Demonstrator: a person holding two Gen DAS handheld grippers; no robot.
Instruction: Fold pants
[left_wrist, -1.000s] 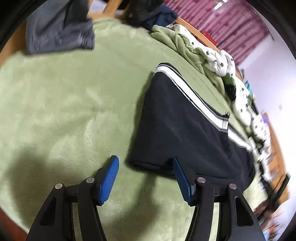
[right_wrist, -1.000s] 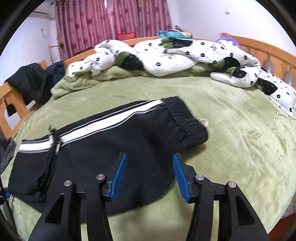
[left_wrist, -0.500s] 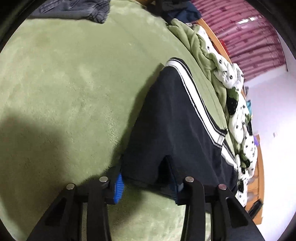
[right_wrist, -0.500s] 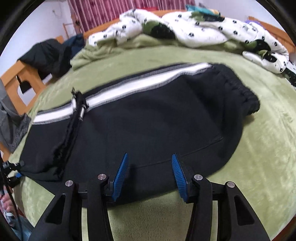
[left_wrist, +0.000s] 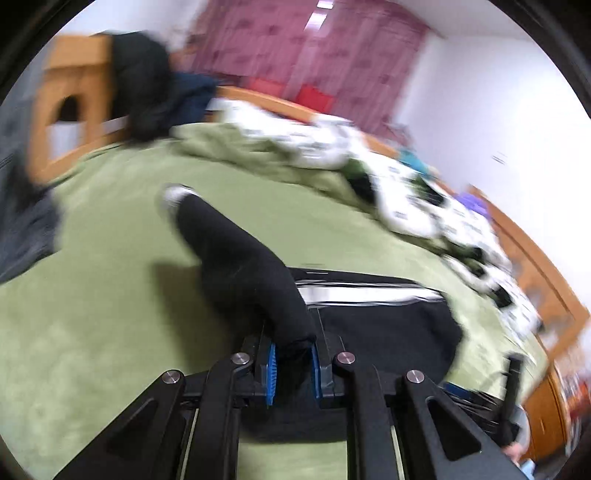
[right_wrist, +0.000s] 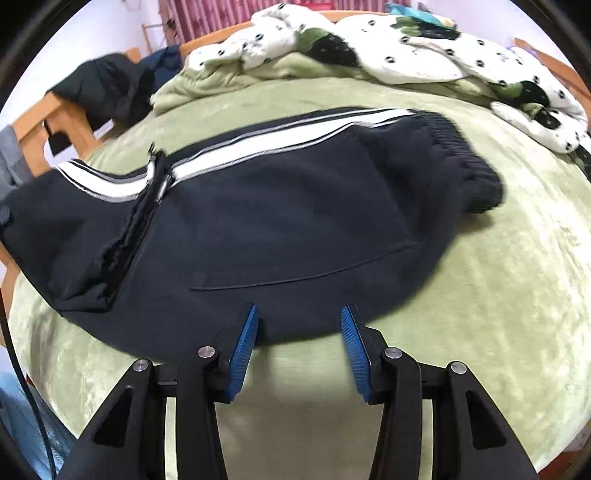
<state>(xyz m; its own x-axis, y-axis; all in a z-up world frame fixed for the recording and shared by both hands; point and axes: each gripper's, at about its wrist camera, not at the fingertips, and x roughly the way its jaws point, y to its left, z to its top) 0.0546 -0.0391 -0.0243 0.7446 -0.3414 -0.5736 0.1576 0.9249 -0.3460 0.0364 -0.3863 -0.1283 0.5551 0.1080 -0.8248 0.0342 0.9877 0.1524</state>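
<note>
Black pants (right_wrist: 280, 206) with a white side stripe lie folded on the green blanket (right_wrist: 498, 295). The elastic waistband (right_wrist: 461, 155) is at the right. My left gripper (left_wrist: 291, 363) is shut on the folded leg end of the pants (left_wrist: 243, 269) and holds it lifted off the bed; the view is blurred. My right gripper (right_wrist: 297, 343) is open, its blue pads at the near edge of the pants, with nothing between them.
A white spotted duvet (right_wrist: 406, 48) is bunched along the far side of the bed. Dark clothes (right_wrist: 107, 88) hang on the wooden bed frame (right_wrist: 55, 122) at the left. A grey garment (left_wrist: 26, 221) lies at the left edge.
My left gripper has shut on the leg end of the pants and raised it off the blanket. My right gripper has drawn back to the near edge of the pants, still open.
</note>
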